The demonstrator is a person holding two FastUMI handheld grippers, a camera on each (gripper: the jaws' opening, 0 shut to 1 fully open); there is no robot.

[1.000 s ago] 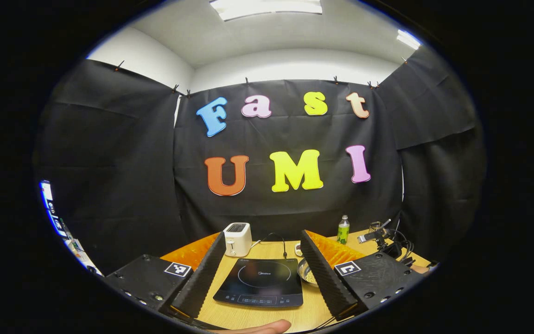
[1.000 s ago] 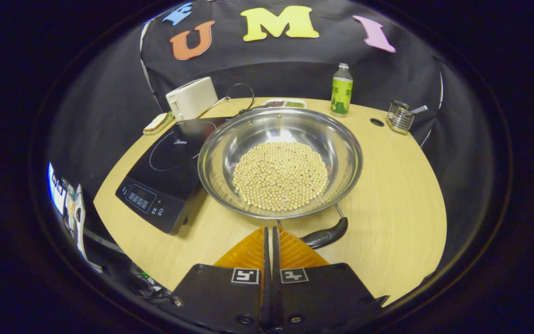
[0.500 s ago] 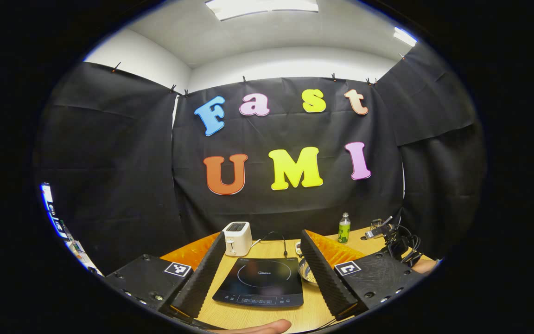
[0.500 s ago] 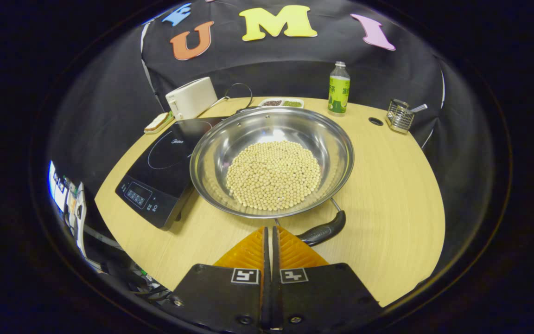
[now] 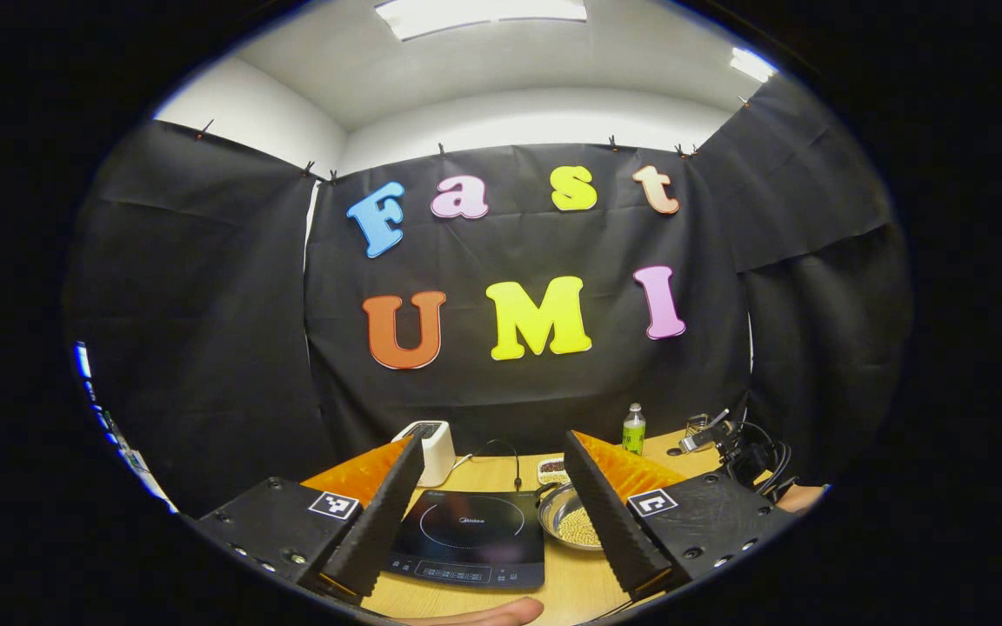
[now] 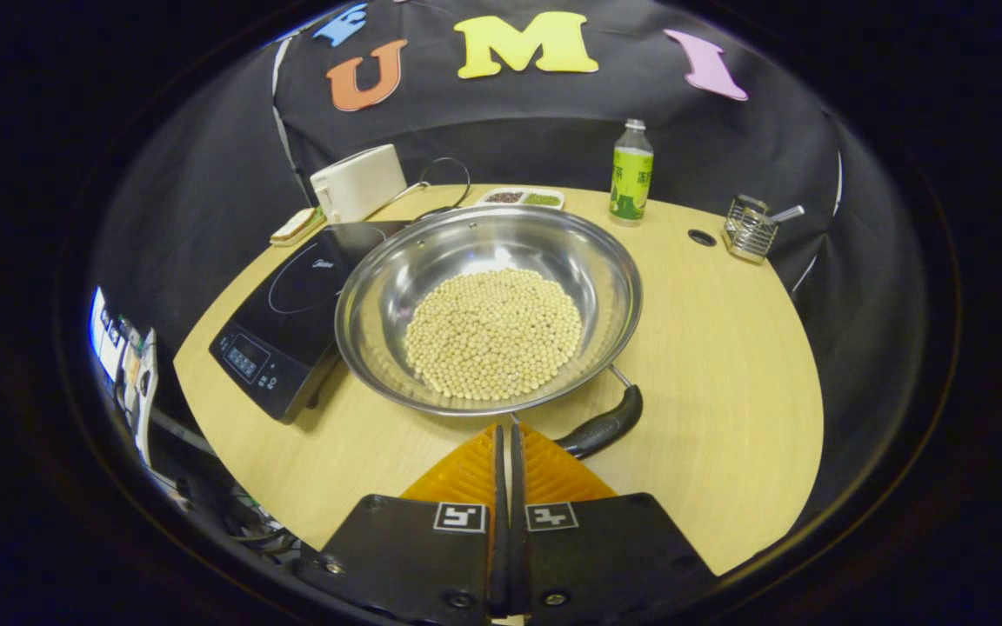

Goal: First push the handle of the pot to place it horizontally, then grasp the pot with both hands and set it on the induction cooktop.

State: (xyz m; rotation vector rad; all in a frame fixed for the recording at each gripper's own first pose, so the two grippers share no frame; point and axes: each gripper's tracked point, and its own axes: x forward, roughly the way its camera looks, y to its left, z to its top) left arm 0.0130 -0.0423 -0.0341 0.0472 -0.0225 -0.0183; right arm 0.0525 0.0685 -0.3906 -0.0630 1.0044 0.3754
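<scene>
While right tool (image 6: 505, 443) closed | touches handle (image 6: 603, 427) (pot (image 6: 488, 304) beside cooktop (image 6: 279, 317))

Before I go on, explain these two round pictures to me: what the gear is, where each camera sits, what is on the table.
A person holds a two-finger gripper in each hand; a camera rides on each. In the left gripper view, the left gripper stands open above the black induction cooktop. In the right gripper view, the right gripper is shut, empty, near the black handle of the steel pot of pale beans. The pot sits on the round wooden table beside the cooktop. Behind stand a white toaster and green-labelled bottle.
</scene>
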